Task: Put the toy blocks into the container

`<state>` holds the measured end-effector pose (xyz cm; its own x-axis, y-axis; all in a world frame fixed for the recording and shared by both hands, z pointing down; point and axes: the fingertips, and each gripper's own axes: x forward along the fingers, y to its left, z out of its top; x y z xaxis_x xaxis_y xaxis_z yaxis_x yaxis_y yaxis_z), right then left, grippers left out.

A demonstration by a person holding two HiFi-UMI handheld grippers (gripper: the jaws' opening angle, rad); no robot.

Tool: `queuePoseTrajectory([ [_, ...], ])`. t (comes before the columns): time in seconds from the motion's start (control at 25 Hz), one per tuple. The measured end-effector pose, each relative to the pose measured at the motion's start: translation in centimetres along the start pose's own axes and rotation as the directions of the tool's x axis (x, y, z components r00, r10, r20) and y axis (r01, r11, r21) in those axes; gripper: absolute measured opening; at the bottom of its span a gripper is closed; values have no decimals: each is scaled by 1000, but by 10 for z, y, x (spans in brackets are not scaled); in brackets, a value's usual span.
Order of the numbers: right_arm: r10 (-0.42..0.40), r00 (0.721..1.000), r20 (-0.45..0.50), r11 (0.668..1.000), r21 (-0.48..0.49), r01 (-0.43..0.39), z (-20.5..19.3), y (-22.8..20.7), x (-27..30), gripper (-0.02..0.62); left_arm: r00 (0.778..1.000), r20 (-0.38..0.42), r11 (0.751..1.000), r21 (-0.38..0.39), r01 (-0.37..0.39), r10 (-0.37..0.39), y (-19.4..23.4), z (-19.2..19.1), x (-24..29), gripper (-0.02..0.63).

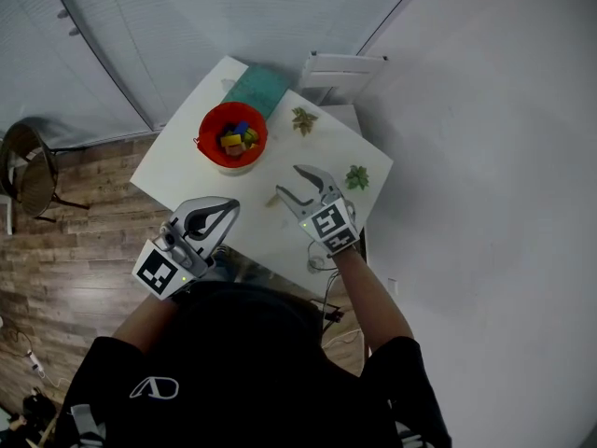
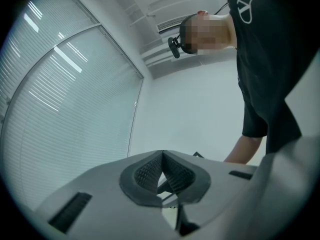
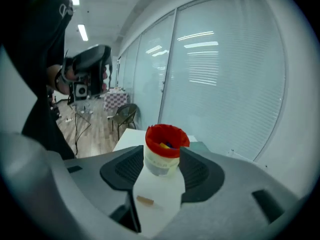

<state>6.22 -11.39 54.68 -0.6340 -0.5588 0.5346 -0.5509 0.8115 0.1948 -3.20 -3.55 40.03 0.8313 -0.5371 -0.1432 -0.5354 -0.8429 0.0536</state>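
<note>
Closest to the head camera is the black shirt (image 1: 242, 371) of the person wearing it, with both forearms reaching out over the near edge of the white table (image 1: 177, 171).

Far left, on the wooden floor, I see a dark chair (image 1: 33, 171).

Next comes the left gripper (image 1: 229, 209), held off the table's near left corner. Its own view shows me the ribbed pads pressed together tip to tip with nothing between them (image 2: 161, 155), and behind them only blinds, white wall and the person's arm.

Farther in, on the left half of the table, stands the red container (image 1: 210, 124). The toy blocks (image 1: 237, 140), yellow and blue among them, already lie inside it. A teal mat (image 1: 256, 90) lies just behind it at the far edge.

Between the container and the right gripper I can make out a small tan piece (image 1: 271, 201) lying on the tabletop; what it is I cannot tell.

The right gripper (image 1: 289, 181) hangs over the middle of the table, jaws spread and pinching nothing. In its view the container (image 3: 160, 163) stands framed in the gap but apart from both pads, blocks (image 3: 165, 145) showing at the rim, and the tan piece (image 3: 145, 200) lies lower in the gap.

To the right lie two green leaf-shaped pieces, one (image 1: 304, 119) near the far edge and one (image 1: 357, 177) just beside the right gripper.
</note>
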Motion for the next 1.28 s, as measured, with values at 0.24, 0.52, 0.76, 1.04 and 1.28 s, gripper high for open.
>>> queuePoseTrajectory([
  [0.24, 112, 969, -218, 968, -195, -156, -54, 29, 45, 218, 999, -3, 999, -5, -39, 39, 6, -4, -11, 5],
  [0.52, 208, 850, -484, 834, -366, -413, -132, 66, 76, 213, 996, -14, 996, -12, -94, 93, 12, -9, -29, 6],
  [0.76, 219, 713, -667, 702, -400, -590, -189, 82, 93, 218, 989, -34, 989, -21, -145, 144, 15, -17, -45, 5],
  [1.04, 195, 597, -778, 602, -386, -699, -226, 84, 115, 212, 981, -62, 982, -32, -184, 182, 16, -28, -59, 5],
  [1.28, 173, 536, -826, 566, -362, -741, -248, 83, 127, 144, 973, -88, 975, -41, -218, 214, 20, -39, -67, 6],
])
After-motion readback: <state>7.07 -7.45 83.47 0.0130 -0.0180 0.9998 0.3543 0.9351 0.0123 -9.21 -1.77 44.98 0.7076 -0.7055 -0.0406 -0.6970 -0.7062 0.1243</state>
